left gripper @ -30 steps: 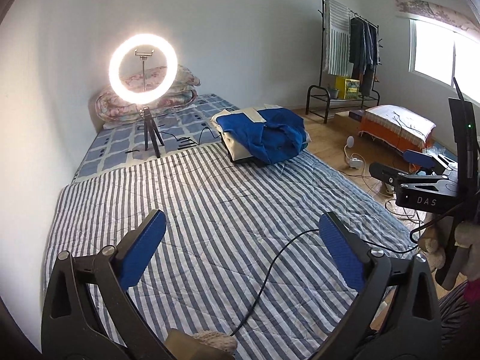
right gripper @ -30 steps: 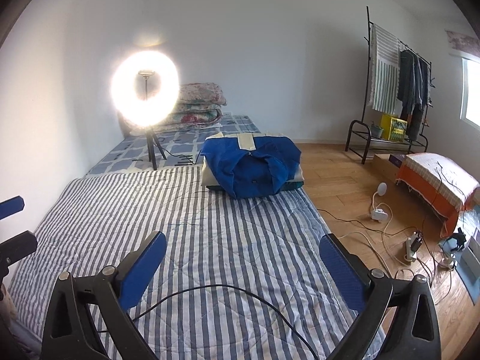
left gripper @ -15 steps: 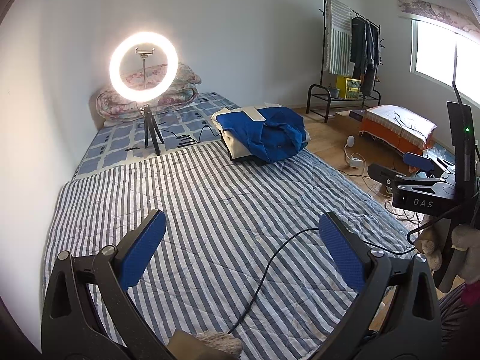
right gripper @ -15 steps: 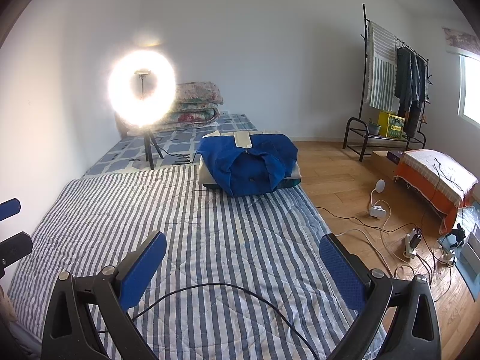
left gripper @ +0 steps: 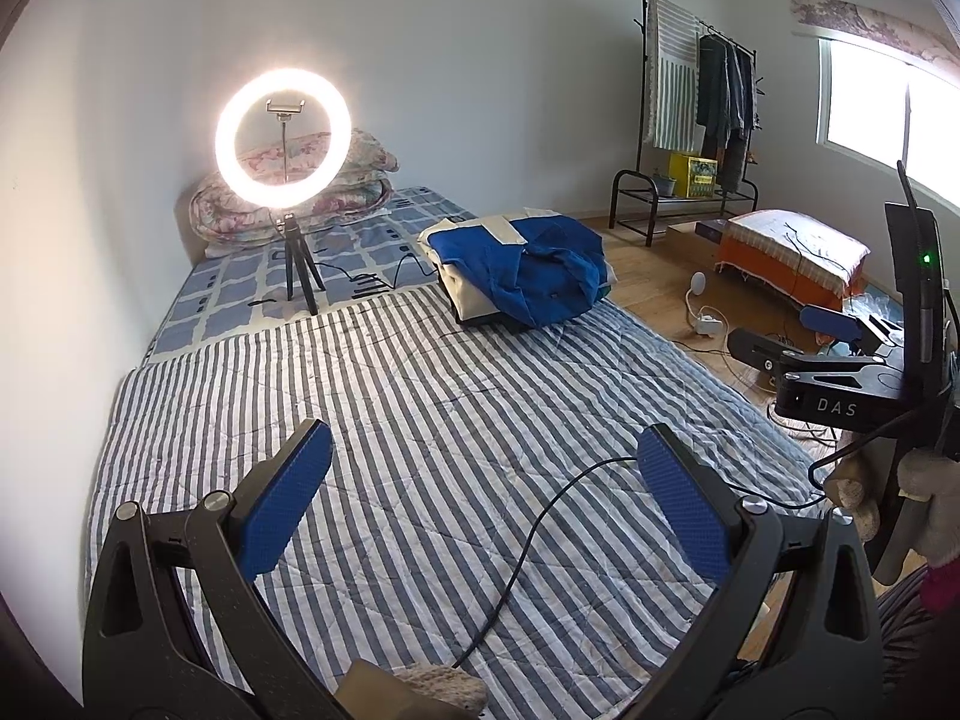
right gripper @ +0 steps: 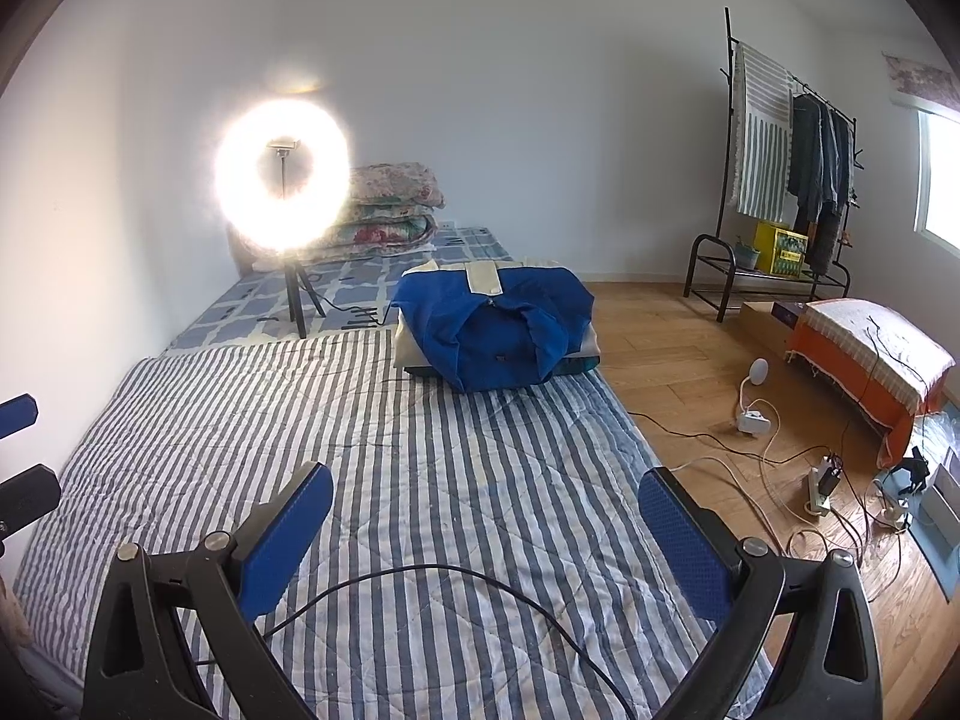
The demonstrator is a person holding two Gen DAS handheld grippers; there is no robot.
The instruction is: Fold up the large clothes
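Blue fabric with cream panels made up the garment [right gripper: 498, 330], which lay folded into a thick bundle on top of a small stack of other folded clothes at the far end of the striped quilt [right gripper: 420, 480] on the bed. To its left a lit ring light [right gripper: 282, 186] stood on a tripod before folded floral bedding [right gripper: 390, 204]. The bundle's long axis ran across the bed, its cream collar band pointing toward the far wall and a rumpled flap hanging over the near edge. Both sets of tongs hovered well short of it above the quilt: the left tongs [left gripper: 480, 498] spread wide and empty, the right tongs [right gripper: 486, 528] likewise agape with nothing between the blue pads. A black cable [right gripper: 432, 588] curved across the stripes beneath them. Only the left wrist view caught the right tongs from the side at the frame's right edge, while the right wrist view alone showed the tangle of cords [right gripper: 798, 480] on the wooden floor. A clothes rack [right gripper: 774, 180] stood at far right.
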